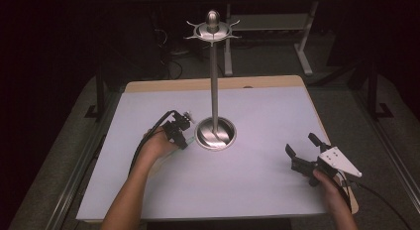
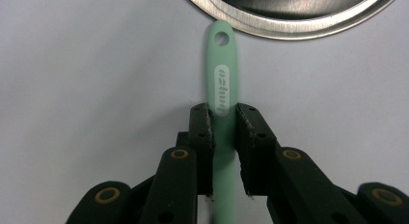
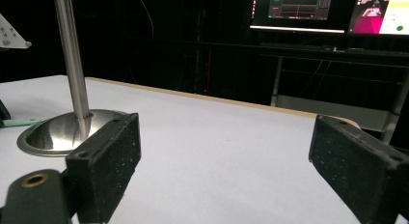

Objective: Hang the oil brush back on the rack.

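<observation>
A mint-green utensil handle (image 2: pixel 222 84) with a hole at its end lies flat on the white table (image 1: pixel 257 180). Its tip points at the rim of the steel stand's round base (image 2: pixel 289 28). My left gripper (image 2: pixel 223 115) points down at the table, and its two black pads press the handle's sides. In the high view the left gripper (image 1: pixel 183 136) sits just left of the stand's base (image 1: pixel 216 133). My right gripper (image 1: pixel 301 143) rests at the table's right front, held level. Its jaws (image 3: pixel 226 151) are spread wide with nothing between them.
The steel stand's pole (image 1: pixel 215 81) rises from the base to a disc with several hooks (image 1: pixel 213 29). In the right gripper view the base (image 3: pixel 53 132) and the green tip (image 3: pixel 19 121) lie far left. Monitors (image 3: pixel 289 9) glow beyond the table's far edge.
</observation>
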### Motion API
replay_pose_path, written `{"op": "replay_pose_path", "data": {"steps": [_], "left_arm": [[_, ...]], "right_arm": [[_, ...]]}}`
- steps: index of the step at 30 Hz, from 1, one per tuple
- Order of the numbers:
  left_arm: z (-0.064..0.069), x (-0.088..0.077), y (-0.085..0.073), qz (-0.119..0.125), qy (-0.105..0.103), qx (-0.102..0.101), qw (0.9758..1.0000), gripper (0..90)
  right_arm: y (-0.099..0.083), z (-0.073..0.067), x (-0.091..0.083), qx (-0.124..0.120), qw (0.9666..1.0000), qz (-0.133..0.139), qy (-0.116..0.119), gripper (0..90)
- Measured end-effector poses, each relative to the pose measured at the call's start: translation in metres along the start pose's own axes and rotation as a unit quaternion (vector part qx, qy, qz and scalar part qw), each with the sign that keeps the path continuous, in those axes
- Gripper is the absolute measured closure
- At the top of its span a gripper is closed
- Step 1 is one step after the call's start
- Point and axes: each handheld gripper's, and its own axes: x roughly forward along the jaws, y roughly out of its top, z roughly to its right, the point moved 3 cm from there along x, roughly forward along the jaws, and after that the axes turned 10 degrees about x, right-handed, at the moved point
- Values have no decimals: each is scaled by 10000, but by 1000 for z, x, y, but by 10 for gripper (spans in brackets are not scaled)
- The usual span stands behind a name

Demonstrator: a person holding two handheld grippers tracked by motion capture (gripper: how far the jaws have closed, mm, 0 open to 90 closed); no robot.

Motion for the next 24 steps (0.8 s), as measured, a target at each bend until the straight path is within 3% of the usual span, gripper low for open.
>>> {"op": "replay_pose_path", "data": {"steps": [3,9,15,20,24], "left_arm": [[-3,-1,-4,180,-171,-148,9996,775],[-5,-4,-6,294,-206,-155,9992,774],[-7,-14,-10,615,-250,-187,9976,774],[-9,-28,-16,1185,-391,-228,9919,773],[-10,-38,-24,1678,-458,-215,9845,773]], "right_arm": [[0,0,0,1,10000,-19,5,104],[0,1,0,16,10000,-8,10,104],[0,1,0,6,10000,-1,11,104],[0,1,0,7,10000,0,11,104],[0,1,0,9,10000,-2,12,104]]}}
